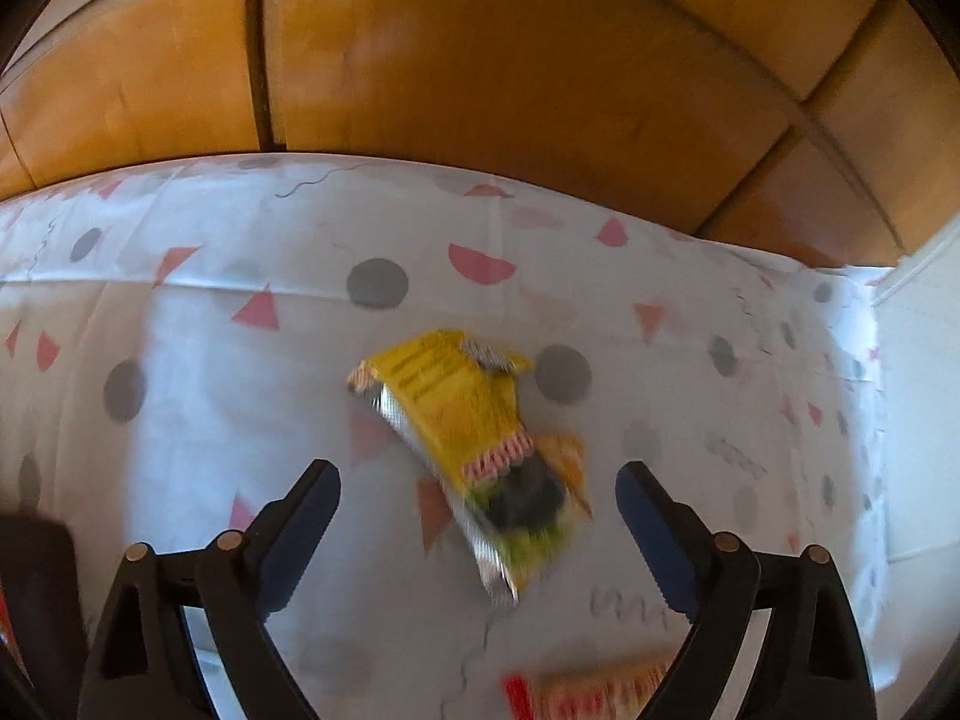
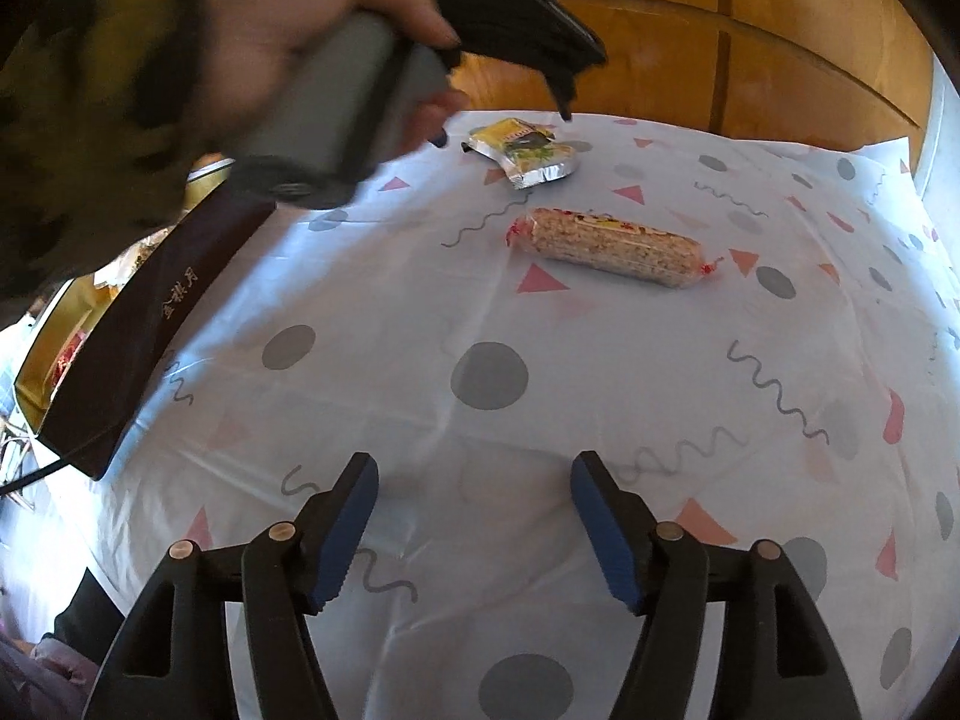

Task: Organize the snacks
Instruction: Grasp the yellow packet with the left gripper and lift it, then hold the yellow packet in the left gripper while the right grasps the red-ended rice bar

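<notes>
The crinkled yellow foil snack packet (image 1: 474, 450) lies on the patterned counter (image 1: 180, 360), long axis eleven-to-five, between the wide-open, empty left tongs (image 1: 477, 498). The right tongs (image 2: 474, 492), open and empty, are farther off.

patterned tablecloth (image 2: 492, 324), wooden wall (image 1: 480, 60)

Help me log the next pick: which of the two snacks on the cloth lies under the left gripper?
The yellow packet, flat foil pouch, between the open left gripper. The long cracker roll lies nearer the right gripper.
</notes>
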### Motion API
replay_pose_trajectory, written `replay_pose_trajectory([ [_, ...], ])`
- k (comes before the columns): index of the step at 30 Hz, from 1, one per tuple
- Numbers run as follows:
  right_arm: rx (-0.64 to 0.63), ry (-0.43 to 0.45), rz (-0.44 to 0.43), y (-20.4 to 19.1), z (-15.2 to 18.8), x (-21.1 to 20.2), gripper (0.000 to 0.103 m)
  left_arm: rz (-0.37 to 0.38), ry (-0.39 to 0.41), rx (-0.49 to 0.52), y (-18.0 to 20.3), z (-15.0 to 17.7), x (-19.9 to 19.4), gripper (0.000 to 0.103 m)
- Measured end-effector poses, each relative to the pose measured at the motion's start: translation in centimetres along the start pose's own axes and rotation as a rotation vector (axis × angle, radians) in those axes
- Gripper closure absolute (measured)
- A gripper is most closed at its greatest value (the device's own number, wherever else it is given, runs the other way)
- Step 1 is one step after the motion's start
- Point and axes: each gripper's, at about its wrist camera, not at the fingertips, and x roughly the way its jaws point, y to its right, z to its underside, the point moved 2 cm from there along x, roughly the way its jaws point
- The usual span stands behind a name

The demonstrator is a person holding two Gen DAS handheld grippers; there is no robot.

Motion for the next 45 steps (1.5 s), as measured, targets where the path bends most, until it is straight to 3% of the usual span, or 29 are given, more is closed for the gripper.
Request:
replay_pose_trajectory([
  [2,0.005,0.005,-0.014,0.2,0.0,0.0,0.034,-0.016,-0.014,-0.001,0.2,-0.4,1.1,0.016],
  [3,0.005,0.005,-0.018,0.2,0.0,0.0,0.034,-0.025,-0.029,0.003,0.2,-0.5,1.8,0.035],
  [4,0.003,0.006,-0.021,0.3,0.0,0.0,0.034,-0.013,-0.039,0.005,0.2,-0.5,2.2,0.046],
  [5,0.0,0.007,-0.024,0.3,0.0,0.0,0.034,-0.011,-0.026,0.011,0.1,-0.4,2.0,0.049],
  [6,0.0,0.007,-0.026,0.3,0.0,0.0,0.034,0.001,-0.017,0.031,0.2,-0.2,1.7,0.064],
  [7,0.002,0.008,-0.029,0.3,0.0,0.0,0.034,0.011,-0.013,0.051,0.3,0.1,1.4,0.071],
  [8,0.011,0.009,-0.033,0.4,0.0,0.0,0.034,0.011,-0.008,0.076,0.3,0.5,1.0,0.074],
  [16,0.076,0.002,-0.052,1.5,-0.6,-0.1,0.039,0.011,0.001,0.28,-1.9,8.6,-4.0,0.077],
  [24,0.224,-0.025,-0.078,4.4,-0.6,-1.3,0.047,0.046,0.015,0.309,-4.9,17.6,-9.1,0.077],
  [28,0.381,-0.015,-0.15,6.8,-1.2,-1.8,0.048,0.059,0.043,0.332,-5.8,21.6,-11.5,0.077],
  [33,0.508,0.024,-0.228,8.8,-4.7,-0.9,0.048,0.083,0.077,0.352,-5.7,23.7,-11.7,0.077],
  [38,0.618,-0.026,-0.215,10.6,-8.3,2.6,0.048,0.12,0.067,0.292,-6.6,23.7,-11.0,0.074],
  [41,0.624,-0.029,-0.186,10.9,-10.5,4.1,0.047,0.123,0.084,0.298,-6.6,24.0,-10.9,0.073],
  [45,0.533,-0.038,-0.146,9.6,-14.2,6.2,0.046,0.131,0.098,0.296,-6.7,24.1,-10.9,0.072],
])
